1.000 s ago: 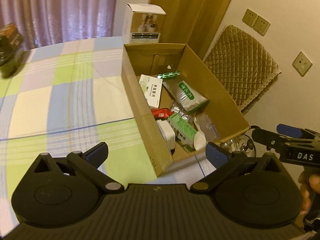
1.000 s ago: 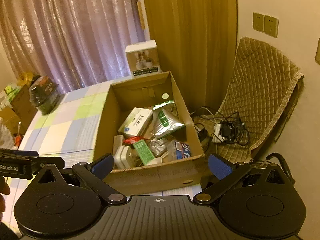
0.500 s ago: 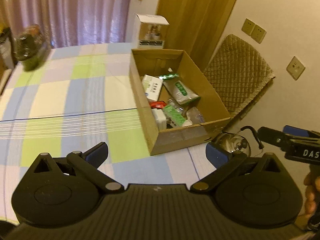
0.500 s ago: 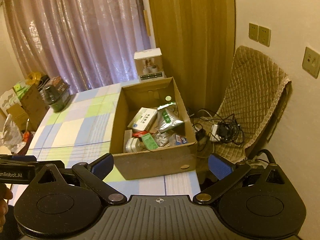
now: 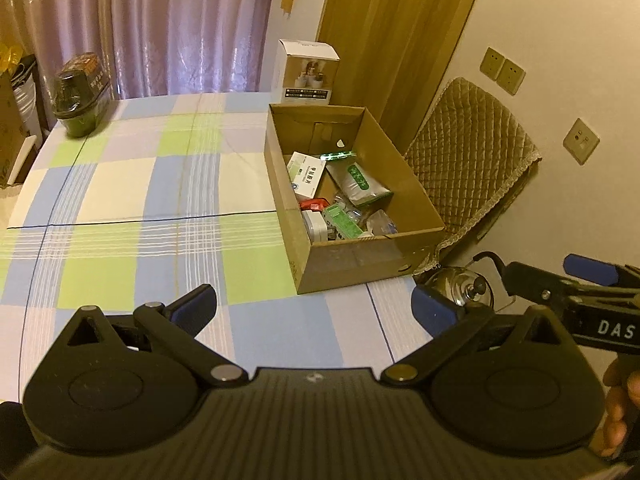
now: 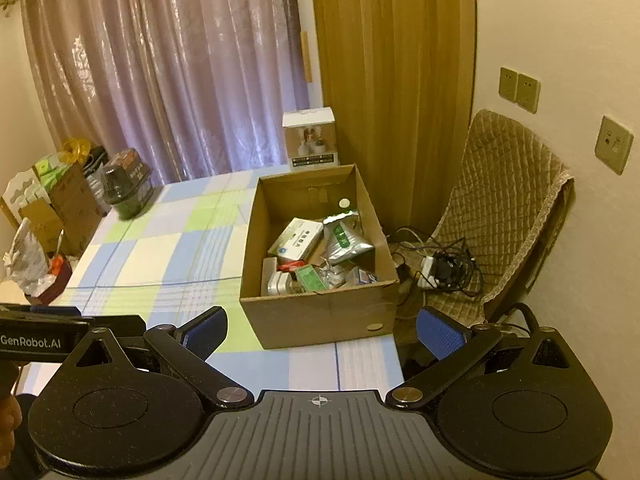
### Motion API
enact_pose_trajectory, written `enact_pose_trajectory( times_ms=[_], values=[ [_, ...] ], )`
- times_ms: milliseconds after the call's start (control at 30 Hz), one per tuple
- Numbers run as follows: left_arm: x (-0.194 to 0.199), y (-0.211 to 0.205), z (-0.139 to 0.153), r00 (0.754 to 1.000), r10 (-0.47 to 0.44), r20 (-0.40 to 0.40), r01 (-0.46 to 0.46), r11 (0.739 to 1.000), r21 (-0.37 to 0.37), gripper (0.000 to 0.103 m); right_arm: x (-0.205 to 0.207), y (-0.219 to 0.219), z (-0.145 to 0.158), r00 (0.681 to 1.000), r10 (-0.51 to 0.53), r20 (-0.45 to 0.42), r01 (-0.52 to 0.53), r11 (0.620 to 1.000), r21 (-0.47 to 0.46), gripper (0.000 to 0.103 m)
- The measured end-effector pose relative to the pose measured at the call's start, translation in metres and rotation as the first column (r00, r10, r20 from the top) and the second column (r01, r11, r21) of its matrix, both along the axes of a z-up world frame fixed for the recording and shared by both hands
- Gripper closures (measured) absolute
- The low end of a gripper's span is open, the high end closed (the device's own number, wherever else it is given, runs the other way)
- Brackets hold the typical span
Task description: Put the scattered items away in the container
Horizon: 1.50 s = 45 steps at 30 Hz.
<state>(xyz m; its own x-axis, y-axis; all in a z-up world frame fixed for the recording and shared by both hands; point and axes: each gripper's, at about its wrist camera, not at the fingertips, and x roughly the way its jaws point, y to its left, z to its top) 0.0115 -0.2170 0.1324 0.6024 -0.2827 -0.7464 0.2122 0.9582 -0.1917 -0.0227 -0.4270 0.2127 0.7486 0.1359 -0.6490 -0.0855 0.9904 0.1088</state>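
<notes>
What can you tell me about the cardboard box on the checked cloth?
The cardboard box is brown, rectangular and open at the top, standing upright on the checked cloth near its right edge. Inside lie a white medicine carton, a silver pouch with a green label, a green packet and other small items. Neither claw touches it.

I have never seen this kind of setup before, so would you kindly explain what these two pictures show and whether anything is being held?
A person holds a two-finger gripper in each hand, and each gripper carries a fisheye camera looking along its fingers. One picture comes from the left gripper, the other from the right gripper. Both are open and hold nothing. Ahead, on a checked tablecloth, stands an open cardboard box holding small packets and boxes. A white carton stands behind it, and a dark container sits at the far left corner.
</notes>
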Motion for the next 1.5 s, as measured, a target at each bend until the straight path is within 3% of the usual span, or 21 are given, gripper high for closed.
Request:
enact_pose_trajectory(
  times_ms=[233, 467, 1500],
  values=[
    [-0.009, 0.01, 0.005, 1.0, 0.022, -0.001, -0.022, 0.999, -0.026, 0.001, -0.006, 0.007, -0.001, 1.0, 0.012, 0.002, -0.012, 1.0, -0.002, 0.0],
    [-0.017, 0.014, 0.008, 1.0, 0.025, 0.014, -0.025, 1.0, -0.006, 0.001, -0.011, 0.012, -0.008, 1.0, 0.009, -0.015, -0.009, 1.0, 0.021, 0.0],
    [-0.018, 0.008, -0.01, 1.0, 0.005, -0.002, -0.005, 1.0, 0.01, 0.001, -0.012, 0.015, -0.02, 0.999, 0.005, -0.048, -0.004, 1.0, 0.008, 0.0]
  ],
)
